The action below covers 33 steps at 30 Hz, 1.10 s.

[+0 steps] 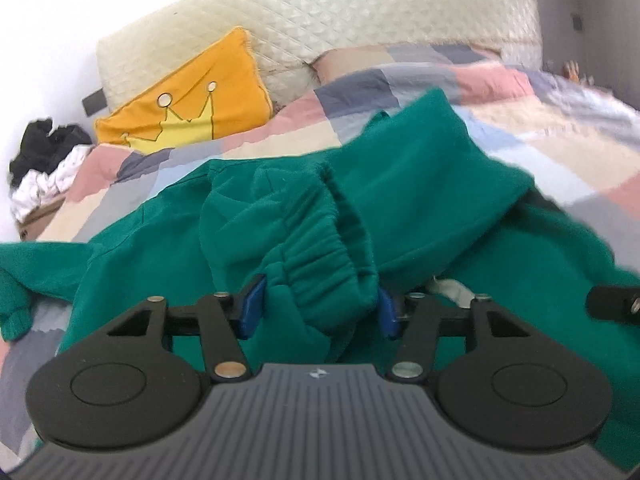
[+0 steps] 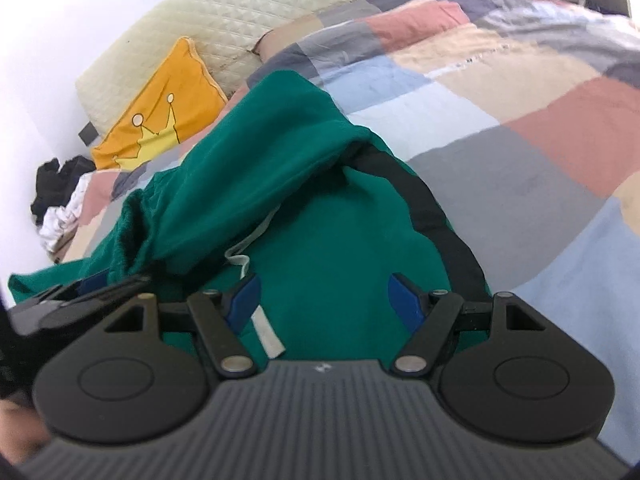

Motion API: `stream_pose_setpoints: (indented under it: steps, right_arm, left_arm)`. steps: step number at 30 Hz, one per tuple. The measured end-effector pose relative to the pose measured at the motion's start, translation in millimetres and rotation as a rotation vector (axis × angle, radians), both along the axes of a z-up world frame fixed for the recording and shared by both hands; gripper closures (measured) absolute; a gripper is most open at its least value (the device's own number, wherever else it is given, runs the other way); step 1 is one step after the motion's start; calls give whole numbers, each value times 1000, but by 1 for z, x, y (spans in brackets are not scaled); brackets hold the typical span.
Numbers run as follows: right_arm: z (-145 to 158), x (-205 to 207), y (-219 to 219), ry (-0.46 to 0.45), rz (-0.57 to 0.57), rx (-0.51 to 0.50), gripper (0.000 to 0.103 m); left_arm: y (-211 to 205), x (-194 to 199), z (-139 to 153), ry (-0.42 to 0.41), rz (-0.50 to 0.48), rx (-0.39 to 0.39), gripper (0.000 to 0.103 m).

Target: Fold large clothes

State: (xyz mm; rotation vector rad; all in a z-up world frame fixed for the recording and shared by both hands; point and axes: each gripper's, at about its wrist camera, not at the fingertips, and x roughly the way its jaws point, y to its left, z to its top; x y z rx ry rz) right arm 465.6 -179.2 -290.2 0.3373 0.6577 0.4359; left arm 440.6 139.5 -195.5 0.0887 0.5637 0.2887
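Observation:
A large green garment (image 1: 420,184) lies crumpled on the bed. In the left wrist view its gathered elastic cuff (image 1: 320,264) is bunched between the blue pads (image 1: 252,304) of my left gripper (image 1: 320,308), which is shut on it. In the right wrist view the same green garment (image 2: 280,160) spreads under my right gripper (image 2: 324,300). That gripper stands open above flat fabric, with a white strip (image 2: 266,332) by its left pad and a black trim (image 2: 432,208) along the garment's right edge. The left gripper (image 2: 80,292) shows at the left edge there.
A patchwork quilt (image 2: 520,120) covers the bed to the right and beyond. An orange crown cushion (image 1: 192,96) leans on the cream quilted headboard (image 1: 320,12). A heap of black and white clothes (image 1: 44,160) sits at the far left by the wall.

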Motion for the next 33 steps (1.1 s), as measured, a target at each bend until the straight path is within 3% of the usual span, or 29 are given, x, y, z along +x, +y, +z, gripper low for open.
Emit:
stream_pose_setpoints:
  steps: [3, 6, 11, 14, 17, 20, 23, 26, 29, 33]
  right_arm:
    - [-2, 4, -1, 3, -3, 1, 31]
    - [-4, 4, -1, 18, 7, 2, 31]
    - [-3, -1, 3, 10, 26, -16, 31]
    - [-2, -4, 6, -4, 43, -22, 31]
    - [-1, -6, 9, -10, 54, -37, 31]
    - [-3, -8, 11, -8, 61, -48, 31]
    - [-3, -9, 13, -13, 70, -56, 31]
    - [-3, -11, 16, -27, 81, -71, 31]
    - [-4, -11, 16, -25, 86, -75, 31]
    - [-5, -9, 19, -28, 97, -79, 31]
  left_arm:
    - [15, -9, 13, -49, 26, -85, 50]
    - [37, -20, 26, -68, 54, -231, 52]
    - [70, -39, 38, -123, 120, -370, 56]
    - [90, -49, 40, -146, 220, -402, 61]
    - [113, -57, 35, -113, 362, -447, 66]
    - [127, -64, 26, -60, 465, -400, 72]
    - [144, -59, 13, 12, 536, -409, 74]
    - [161, -58, 1, 47, 620, -411, 84]
    - [172, -61, -8, 64, 679, -403, 91]
    - [179, -68, -14, 64, 688, -496, 91]
